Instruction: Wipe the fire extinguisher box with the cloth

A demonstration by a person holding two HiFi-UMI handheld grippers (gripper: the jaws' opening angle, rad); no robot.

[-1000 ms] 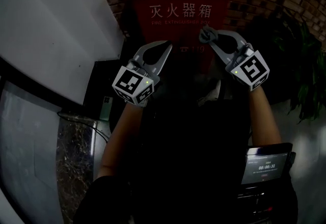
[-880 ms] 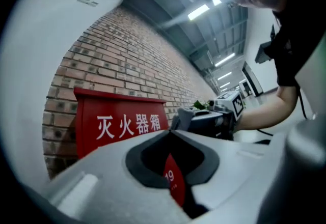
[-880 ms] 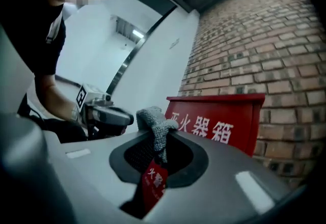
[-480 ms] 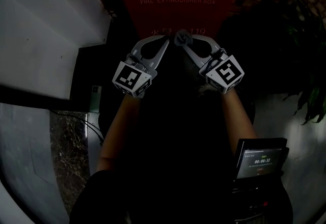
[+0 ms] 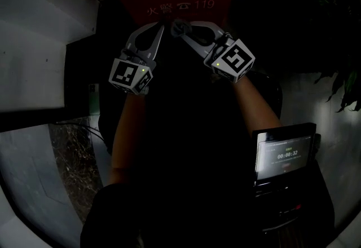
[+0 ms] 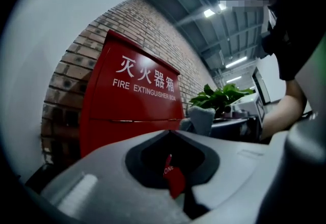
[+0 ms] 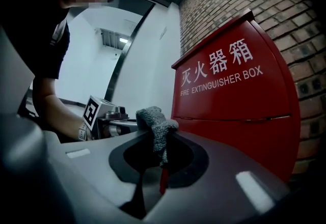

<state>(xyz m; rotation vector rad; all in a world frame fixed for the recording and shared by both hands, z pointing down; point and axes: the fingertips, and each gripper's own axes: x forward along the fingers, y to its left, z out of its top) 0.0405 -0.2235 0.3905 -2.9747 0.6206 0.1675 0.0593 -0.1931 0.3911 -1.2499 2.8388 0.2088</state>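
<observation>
Moved: both grippers now sit under the white number line (image 5: 172,7) on the box front, lower than a second ago.
Right gripper (image 5: 180,28): jaws clamped on the grey cloth (image 7: 155,127).
Cloth position: bunched at the jaw tips, close to the red fire extinguisher box (image 7: 232,106), which rises at 12 o'clock.
Left gripper (image 5: 160,28): jaws together with nothing between them, close beside the cloth at its 9 o'clock.

Red fire extinguisher box (image 7: 229,101) upright; grey knit cloth (image 7: 155,126) bunched in right tongs (image 7: 162,142).
</observation>
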